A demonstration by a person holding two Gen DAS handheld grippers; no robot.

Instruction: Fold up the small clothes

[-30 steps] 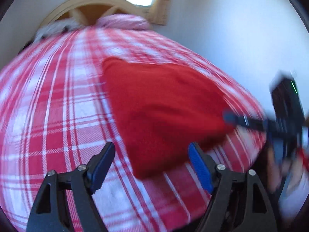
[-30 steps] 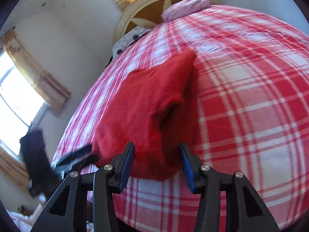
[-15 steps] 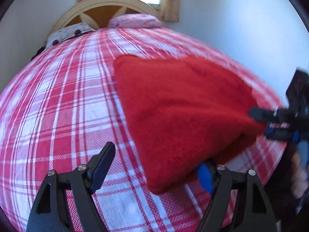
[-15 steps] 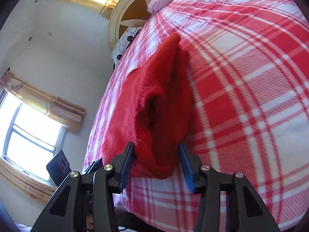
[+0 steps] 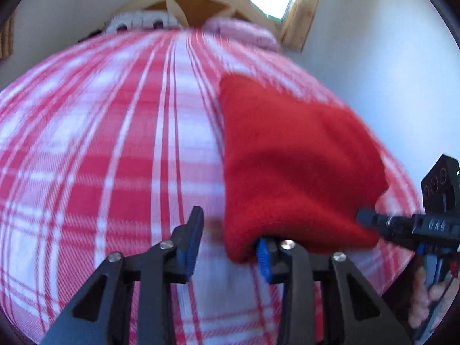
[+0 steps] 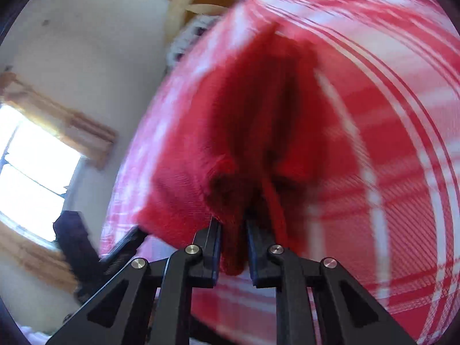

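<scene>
Red fleece, a small garment [image 5: 290, 158] folded thick and soft, lies on a bed [image 5: 86, 149] covered in red-and-white plaid, its near edge at the bottom of both frames and its length running away toward the headboard [image 5: 184, 3] at top. Right gripper [image 6: 233, 247], lower centre of its view, has just been closing and now clamps a bunched corner of the cloth. Left gripper [image 5: 227, 244] has also been closing, yet its fingers stand apart: the right-hand pad [image 5: 263, 258] sits under the garment's lower corner, the left-hand pad clear over bare plaid. Both grippers flank the near edge.
</scene>
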